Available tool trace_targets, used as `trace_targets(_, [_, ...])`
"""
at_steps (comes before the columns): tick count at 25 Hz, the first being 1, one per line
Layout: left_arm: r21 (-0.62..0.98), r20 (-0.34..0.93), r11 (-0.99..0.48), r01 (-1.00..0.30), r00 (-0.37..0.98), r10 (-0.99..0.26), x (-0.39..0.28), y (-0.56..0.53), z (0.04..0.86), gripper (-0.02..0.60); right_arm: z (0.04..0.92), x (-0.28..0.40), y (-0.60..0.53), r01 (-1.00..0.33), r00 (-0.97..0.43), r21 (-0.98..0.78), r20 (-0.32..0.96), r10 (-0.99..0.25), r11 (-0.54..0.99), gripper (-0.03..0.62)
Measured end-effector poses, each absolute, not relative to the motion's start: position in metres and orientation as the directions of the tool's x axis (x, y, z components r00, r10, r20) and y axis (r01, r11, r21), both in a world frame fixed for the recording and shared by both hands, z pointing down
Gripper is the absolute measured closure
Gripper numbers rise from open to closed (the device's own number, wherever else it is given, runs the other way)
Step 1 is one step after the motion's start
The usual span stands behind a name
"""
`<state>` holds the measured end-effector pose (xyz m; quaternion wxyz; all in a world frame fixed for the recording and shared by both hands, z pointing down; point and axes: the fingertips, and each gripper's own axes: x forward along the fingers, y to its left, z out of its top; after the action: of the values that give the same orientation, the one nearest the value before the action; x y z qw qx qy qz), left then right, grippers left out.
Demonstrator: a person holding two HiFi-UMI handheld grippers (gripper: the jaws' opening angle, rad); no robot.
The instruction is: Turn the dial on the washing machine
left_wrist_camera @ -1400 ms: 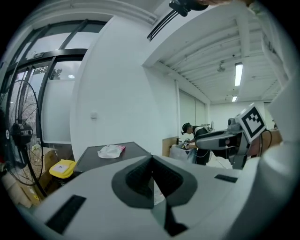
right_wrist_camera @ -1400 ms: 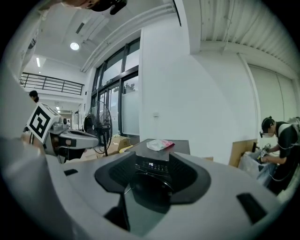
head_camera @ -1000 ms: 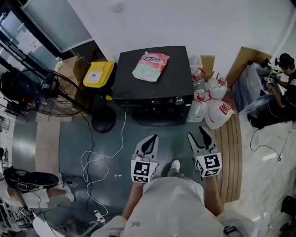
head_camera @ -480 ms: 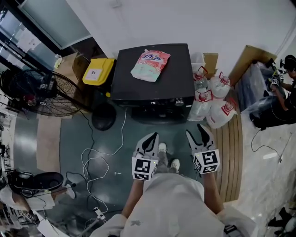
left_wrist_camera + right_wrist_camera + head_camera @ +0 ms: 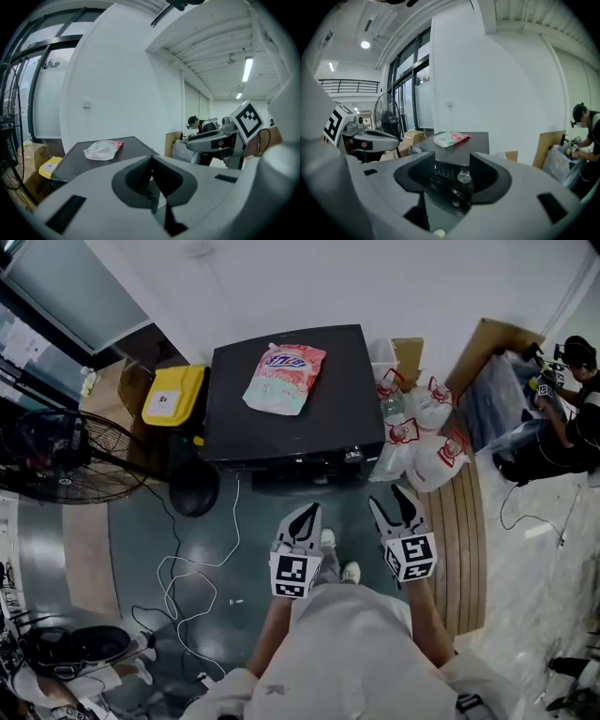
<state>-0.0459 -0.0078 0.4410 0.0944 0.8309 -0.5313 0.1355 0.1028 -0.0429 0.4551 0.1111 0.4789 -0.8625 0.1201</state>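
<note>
The small round silver metal dial (image 5: 463,176) on the black washing machine (image 5: 281,399) lies well ahead, framed between the right gripper's (image 5: 392,499) slightly spread, empty jaws. The left gripper's (image 5: 305,513) jaws are pressed together. The dial is probably rigid and smooth, so pinch across its rim.

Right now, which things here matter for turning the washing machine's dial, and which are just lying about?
For the job: washing machine; its dial; right gripper, jaws apart and short of the dial; left gripper, shut, empty.

Lying about: pink pouch on the machine; yellow box; fan; white bags; floor cable.
</note>
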Motion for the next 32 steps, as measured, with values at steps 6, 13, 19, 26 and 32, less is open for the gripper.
trace_targets(6, [0.046, 0.362, -0.456, -0.889, 0.440, -0.822, -0.057, -0.046, 0.469, 0.568, 0.490, 0.090, -0.075, -0.877, -0.471, -0.105, 0.373, -0.799, 0.468, 0.350])
trace_targets(13, [0.077, 0.407, -0.516, -0.853, 0.499, -0.765, -0.068, -0.081, 0.505, 0.569, 0.535, 0.074, -0.104, -0.903, -0.417, -0.106, 0.451, -0.789, 0.416, 0.342])
trace_targets(19, [0.089, 0.443, -0.580, -0.810, 0.554, -0.705, -0.069, -0.096, 0.537, 0.569, 0.571, 0.061, -0.123, -0.924, -0.363, -0.086, 0.506, -0.782, 0.373, 0.333])
trace_targets(26, [0.124, 0.465, -0.618, -0.776, 0.596, -0.655, -0.063, -0.107, 0.561, 0.568, 0.601, 0.053, -0.136, -0.935, -0.332, -0.084, 0.552, -0.765, 0.345, 0.322])
trace_targets(32, [0.131, 0.479, -0.632, -0.763, 0.607, -0.634, -0.057, -0.112, 0.568, 0.569, 0.624, 0.049, -0.145, -0.939, -0.327, -0.111, 0.581, -0.745, 0.326, 0.310])
